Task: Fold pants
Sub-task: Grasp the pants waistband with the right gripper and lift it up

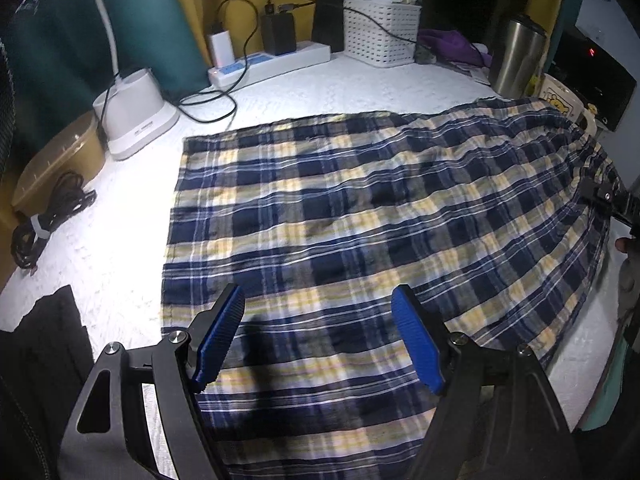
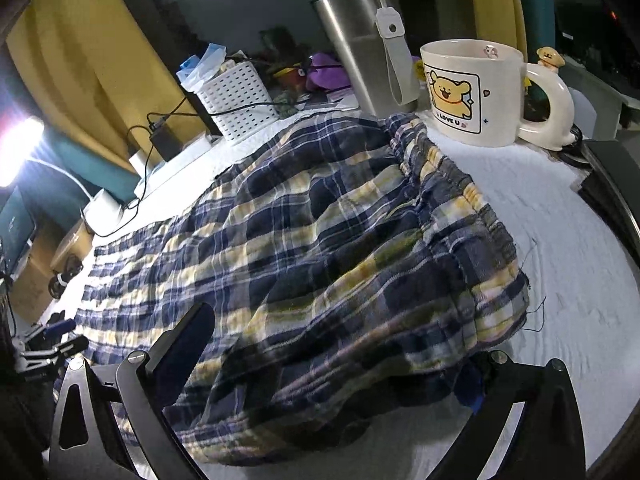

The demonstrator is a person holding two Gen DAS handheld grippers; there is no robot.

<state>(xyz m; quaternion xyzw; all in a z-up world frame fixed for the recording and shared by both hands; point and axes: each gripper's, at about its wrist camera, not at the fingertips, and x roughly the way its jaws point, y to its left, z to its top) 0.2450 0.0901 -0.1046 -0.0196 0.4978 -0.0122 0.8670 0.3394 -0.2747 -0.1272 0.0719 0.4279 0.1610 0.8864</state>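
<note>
Navy, white and yellow plaid pants (image 1: 360, 216) lie spread across the white table. My left gripper (image 1: 320, 336) hovers open just above the leg end, its blue pads (image 1: 416, 340) apart with nothing between them. In the right wrist view the pants' elastic waistband (image 2: 460, 208) is bunched and raised near me. My right gripper (image 2: 332, 364) is open, its jaws wide to either side of the waist end; cloth drapes over the right finger (image 2: 472, 384) and hides its pad. The right gripper also shows at the left wrist view's right edge (image 1: 608, 196).
Along the back stand a lamp base (image 1: 136, 116), a power strip (image 1: 272, 64) with chargers and cables, a white basket (image 1: 380, 32), a steel tumbler (image 2: 364, 40) and a bear mug (image 2: 472, 92). A coiled cable (image 1: 44, 220) and a tan box (image 1: 56, 160) sit at the left.
</note>
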